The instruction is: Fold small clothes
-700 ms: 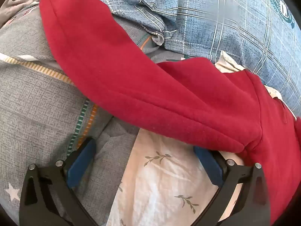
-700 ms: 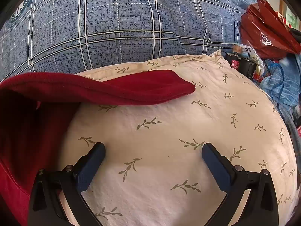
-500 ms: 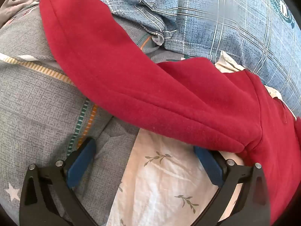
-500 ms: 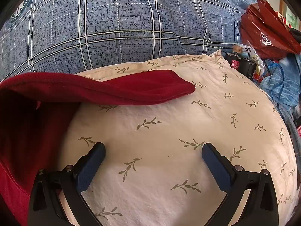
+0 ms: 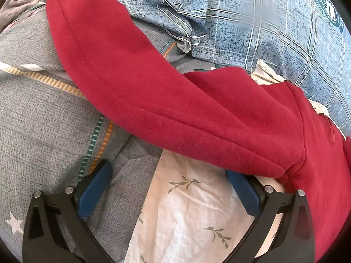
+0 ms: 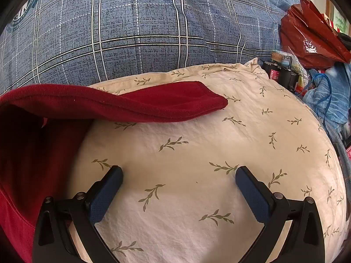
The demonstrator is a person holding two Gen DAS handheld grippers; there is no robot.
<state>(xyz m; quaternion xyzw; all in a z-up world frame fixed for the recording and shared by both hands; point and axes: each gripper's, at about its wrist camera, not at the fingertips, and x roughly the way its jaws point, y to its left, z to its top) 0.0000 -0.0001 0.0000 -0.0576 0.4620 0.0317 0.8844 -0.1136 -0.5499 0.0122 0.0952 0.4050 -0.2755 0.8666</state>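
A red fleece garment (image 5: 175,100) lies spread across a bed, its long sleeve running from the upper left of the left wrist view down toward the lower right, over a grey bedsheet with striped bands and white stars (image 5: 43,118) and onto a cream pillow printed with small olive sprigs (image 5: 188,210). The left gripper (image 5: 169,175) hangs low over the seam between sheet and pillow with its blue-padded fingers (image 5: 94,186) spread wide and holding nothing; the tip of the finger on the right of that view is tucked just under the lower edge of the sleeve. In the right wrist view the other red sleeve (image 6: 166,103) lies flat on the cream pillow (image 6: 197,153), its rounded cuff pointing right, while the body of the garment fills the left edge. The right gripper (image 6: 178,175) is likewise parted wide and empty, its fingertips close over bare pillow fabric, apart from the sleeve. Behind both lies a blue plaid quilt (image 6: 140,26), and at the far right a crumpled red plastic bag (image 6: 311,35) sits above some clutter.
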